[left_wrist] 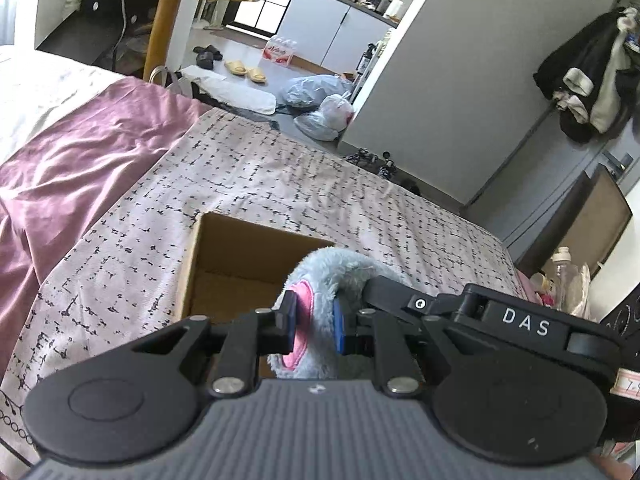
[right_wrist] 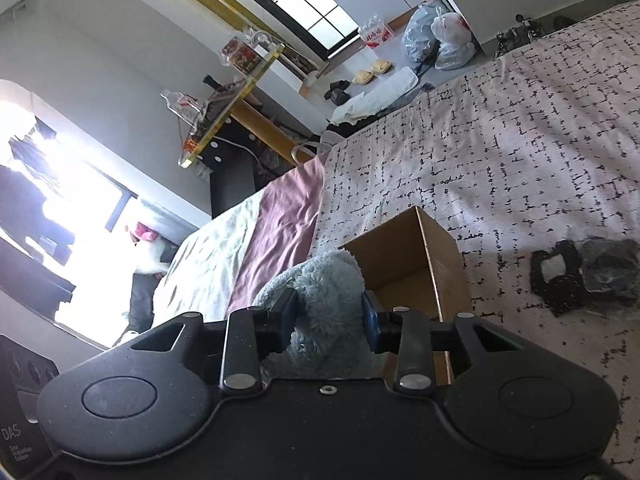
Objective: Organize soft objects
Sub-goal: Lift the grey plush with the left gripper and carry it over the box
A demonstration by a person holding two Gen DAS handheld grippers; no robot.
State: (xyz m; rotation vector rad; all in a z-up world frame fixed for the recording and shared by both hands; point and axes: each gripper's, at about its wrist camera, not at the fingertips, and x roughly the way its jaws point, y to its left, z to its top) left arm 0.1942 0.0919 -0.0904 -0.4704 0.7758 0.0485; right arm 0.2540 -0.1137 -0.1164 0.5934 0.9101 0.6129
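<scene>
**Blue-grey plush clamped from two sides above an open carton**

Fluffy blue-grey fabric fills the space between both sets of jaws. The left hand-held gripper (left_wrist: 316, 326) is pinched almost fully together on a thin part of the plush toy (left_wrist: 332, 276), where a pink patch shows against its blue pads. The right hand-held gripper (right_wrist: 329, 320) has its jaws set wider, pressed on a thicker, rounded part of the same plush toy (right_wrist: 320, 280); in the left wrist view its black finger reaches in from the right and meets the fur.

The toy hangs between the two grippers, just in front of and partly over the cardboard box (left_wrist: 224, 256), which sits open-topped on the bed (left_wrist: 280, 172). What shows of the box's inside is bare brown card. The bed is covered with a pale sheet printed with broken black lines; a mauve satin blanket (left_wrist: 80, 148) lies crumpled on the left side of the bed in the left wrist view. A dark lacy item (right_wrist: 560, 280) lies on the sheet to the right of the box in the right wrist view.

White letters "DAS" are readable on the right gripper's body in the left wrist view, and again, fainter, at the lower left edge of the right wrist view; smaller lines beneath are too blurred to read. A pack of bottles (left_wrist: 280, 50) on the floor bears red print that cannot be made out.
</scene>
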